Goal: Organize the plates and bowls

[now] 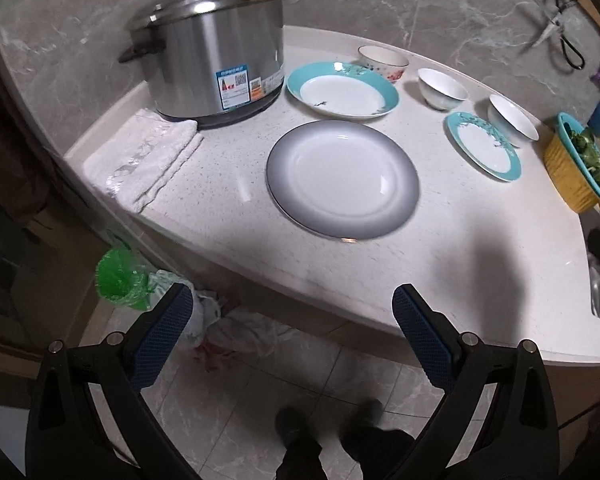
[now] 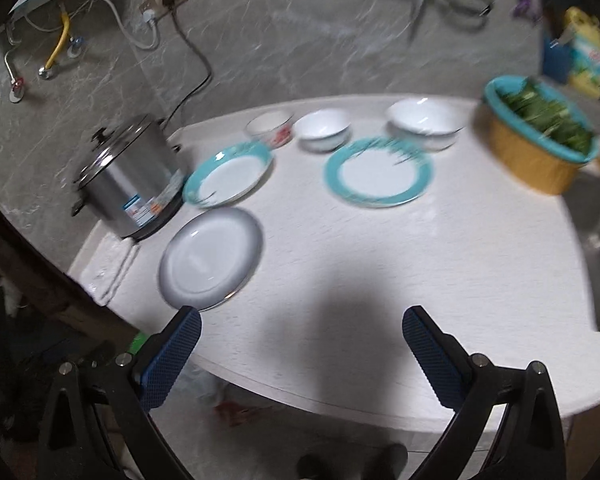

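Greens (image 2: 548, 114) in yellow basket (image 2: 528, 160)

I see my right hand-held gripper (image 2: 302, 322) spread wide above the desk (image 2: 380, 264), holding nothing; plates, bowls beyond.

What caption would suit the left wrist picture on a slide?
Open left gripper faces a counter with three plates, three bowls and a steel cooker.

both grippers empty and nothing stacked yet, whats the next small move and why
Probably ease the open left gripper forward toward the near rim of the grey plate: it lies closest, directly ahead, and both grippers hang off the counter edge, holding nothing.
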Demonstrator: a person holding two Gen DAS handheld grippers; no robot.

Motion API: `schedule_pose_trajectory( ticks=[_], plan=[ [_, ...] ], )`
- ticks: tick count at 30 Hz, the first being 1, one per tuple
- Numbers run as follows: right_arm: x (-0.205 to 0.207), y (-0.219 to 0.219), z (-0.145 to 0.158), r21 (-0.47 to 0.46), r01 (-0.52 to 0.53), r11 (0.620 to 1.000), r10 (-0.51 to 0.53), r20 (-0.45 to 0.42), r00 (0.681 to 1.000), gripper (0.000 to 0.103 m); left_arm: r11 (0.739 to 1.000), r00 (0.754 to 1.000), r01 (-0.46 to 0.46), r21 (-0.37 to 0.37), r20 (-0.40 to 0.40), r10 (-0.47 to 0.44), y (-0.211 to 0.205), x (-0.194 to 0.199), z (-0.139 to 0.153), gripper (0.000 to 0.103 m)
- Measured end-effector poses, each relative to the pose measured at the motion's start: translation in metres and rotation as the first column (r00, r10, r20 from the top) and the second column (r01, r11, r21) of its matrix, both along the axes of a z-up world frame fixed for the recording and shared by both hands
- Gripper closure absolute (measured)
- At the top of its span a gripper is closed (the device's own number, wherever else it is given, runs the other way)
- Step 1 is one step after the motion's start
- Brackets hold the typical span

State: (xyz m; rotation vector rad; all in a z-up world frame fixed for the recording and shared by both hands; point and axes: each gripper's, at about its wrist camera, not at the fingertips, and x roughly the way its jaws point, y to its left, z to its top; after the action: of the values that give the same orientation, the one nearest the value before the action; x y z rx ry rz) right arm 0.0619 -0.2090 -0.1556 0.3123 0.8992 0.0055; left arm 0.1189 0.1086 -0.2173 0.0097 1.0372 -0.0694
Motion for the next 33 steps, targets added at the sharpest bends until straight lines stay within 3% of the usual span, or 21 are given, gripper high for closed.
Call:
schedule_pose_trajectory(
  ticks=[5, 9, 12, 15, 19, 26, 30, 33],
  plan=[
    [0.056, 0.000, -0.032, 0.105, -0.089, 0.990, 0.092, -0.018, 0.996, 0.001, 0.996, 0.999, -0.026, -0.080, -0.029, 0.024, 0.042, 0.071, -0.031, 0.003],
    [0.125, 0.003, -0.064, 0.207, -0.203, 0.957, 0.215, -0.034, 0.976, 0.001, 0.984, 0.996, -0.072, -0.166, -0.062, 0.062, 0.058, 0.121, -0.055, 0.003],
    [0.170, 0.000, -0.095, 0.278, -0.230, 0.933, 0.265, -0.095, 0.960, 0.003, 0.990, 0.993, -0.078, -0.115, -0.099, 0.067, 0.057, 0.149, -0.068, 0.003],
    [0.196, 0.002, -0.118, 0.256, -0.259, 0.931, 0.297, -0.125, 0.947, 0.005, 0.992, 0.982, -0.103, -0.079, -0.165, 0.089, 0.062, 0.179, -0.086, 0.006],
    [0.218, 0.005, -0.148, 0.261, -0.261, 0.929, 0.311, -0.171, 0.935, 0.008, 0.986, 0.966, -0.133, -0.099, -0.234, 0.107, 0.071, 0.204, -0.109, 0.008],
    [0.234, 0.019, -0.167, 0.265, -0.250, 0.931, 0.303, -0.182, 0.935, 0.021, 0.996, 0.971, 0.031, -0.082, -0.234, -0.049, 0.049, 0.241, -0.126, 0.015],
    [0.240, 0.024, -0.167, 0.286, -0.236, 0.929, 0.294, -0.180, 0.939, 0.027, 0.987, 0.963, 0.090, -0.136, -0.241, -0.121, 0.044, 0.264, -0.134, 0.016],
    [0.239, 0.030, -0.166, 0.288, -0.252, 0.924, 0.313, -0.187, 0.931, 0.037, 0.982, 0.959, 0.123, -0.144, -0.239, -0.155, 0.045, 0.272, -0.137, 0.025]
  ],
)
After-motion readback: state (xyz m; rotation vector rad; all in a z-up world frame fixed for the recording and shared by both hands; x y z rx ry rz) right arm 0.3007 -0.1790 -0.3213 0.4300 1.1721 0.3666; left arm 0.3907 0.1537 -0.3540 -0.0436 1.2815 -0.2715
